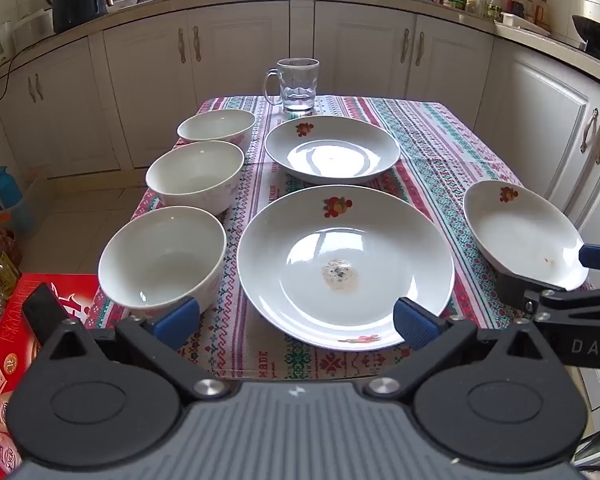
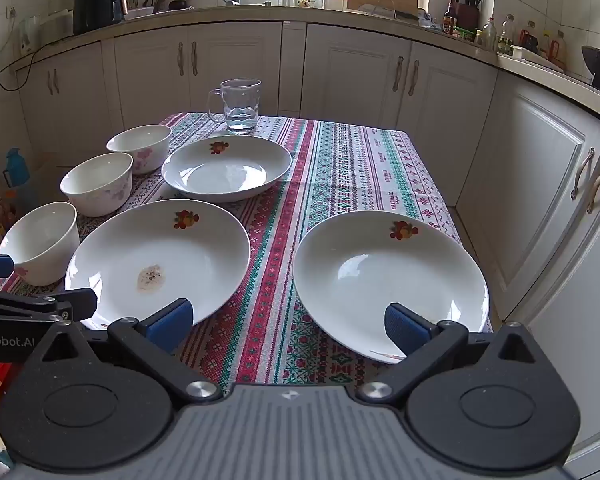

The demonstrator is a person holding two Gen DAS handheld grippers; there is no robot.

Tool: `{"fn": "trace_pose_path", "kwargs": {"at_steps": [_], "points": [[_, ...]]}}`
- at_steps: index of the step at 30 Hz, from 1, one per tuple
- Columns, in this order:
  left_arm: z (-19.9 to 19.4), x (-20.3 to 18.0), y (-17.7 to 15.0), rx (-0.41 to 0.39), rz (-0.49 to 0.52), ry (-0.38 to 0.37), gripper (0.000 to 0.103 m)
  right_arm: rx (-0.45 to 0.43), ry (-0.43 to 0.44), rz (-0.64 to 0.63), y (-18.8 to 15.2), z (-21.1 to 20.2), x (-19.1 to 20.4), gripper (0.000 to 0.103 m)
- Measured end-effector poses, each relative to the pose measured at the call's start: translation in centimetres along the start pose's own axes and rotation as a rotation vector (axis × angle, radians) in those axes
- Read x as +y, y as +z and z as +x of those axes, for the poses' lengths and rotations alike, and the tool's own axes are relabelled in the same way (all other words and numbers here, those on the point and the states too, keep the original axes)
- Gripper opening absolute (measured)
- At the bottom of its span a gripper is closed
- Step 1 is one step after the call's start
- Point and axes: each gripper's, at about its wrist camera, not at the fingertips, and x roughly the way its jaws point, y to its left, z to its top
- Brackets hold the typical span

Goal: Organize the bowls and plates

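Both hand-held grippers hover at the near edge of a cloth-covered surface [image 2: 340,152], fingers spread wide, holding nothing. Just ahead of the left hand-held gripper [image 1: 296,320] lies a stained plate [image 1: 344,264], with a white bowl [image 1: 162,258] to its left. Ahead of the right hand-held gripper [image 2: 288,322] sits a clean plate [image 2: 388,280], its near rim between the fingers. Farther off stand two more bowls [image 1: 196,174], a third plate [image 1: 332,148], then a glass mug [image 1: 298,84].
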Motion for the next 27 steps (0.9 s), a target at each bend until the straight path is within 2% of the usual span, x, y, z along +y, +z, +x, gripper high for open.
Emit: {"fn": "trace_pose_path", "kwargs": {"at_steps": [27], "points": [[-0.35,0.1,-0.16,-0.006,-0.008,0.003,0.102,-0.002,-0.01,-0.012,-0.03,-0.18,0.34,0.103]]}}
